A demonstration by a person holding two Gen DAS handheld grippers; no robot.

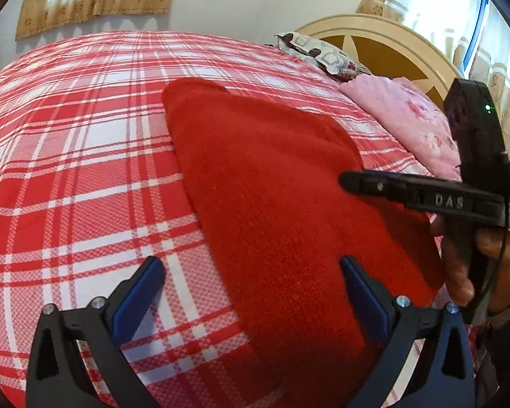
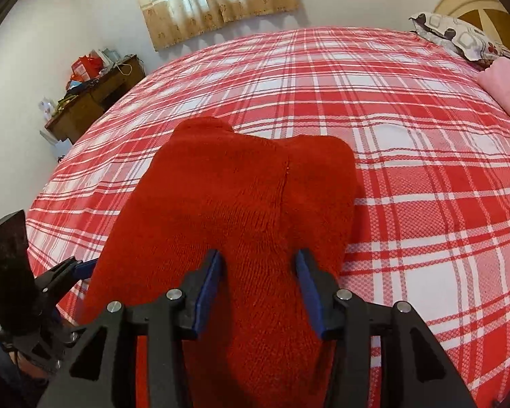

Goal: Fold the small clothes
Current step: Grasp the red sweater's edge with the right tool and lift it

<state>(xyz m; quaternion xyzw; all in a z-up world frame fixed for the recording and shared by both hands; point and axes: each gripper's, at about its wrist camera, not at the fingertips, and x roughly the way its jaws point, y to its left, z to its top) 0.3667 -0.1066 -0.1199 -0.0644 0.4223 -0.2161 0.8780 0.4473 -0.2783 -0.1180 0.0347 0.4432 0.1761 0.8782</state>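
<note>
Bedroom setup today: big bed (image 2: 408,142) with a red-and-white plaid sheet, curtains behind, pillow (image 1: 323,56) up at the headboard end. Red knit garment (image 2: 241,197) lies near my edge of the bed, its long axis running away from me toward the far side.

My right gripper (image 2: 259,292) sits right over the near end of the knit, fingers about half open with a strip of fabric bulging up between them. I can't tell if the pads are actually pressing it.

Left gripper (image 1: 251,292) is spread wide, holding nothing, straddling the garment's left edge. So the right hand is nearer to a grab, I reckon; the fold would go lengthwise, away from me.
</note>
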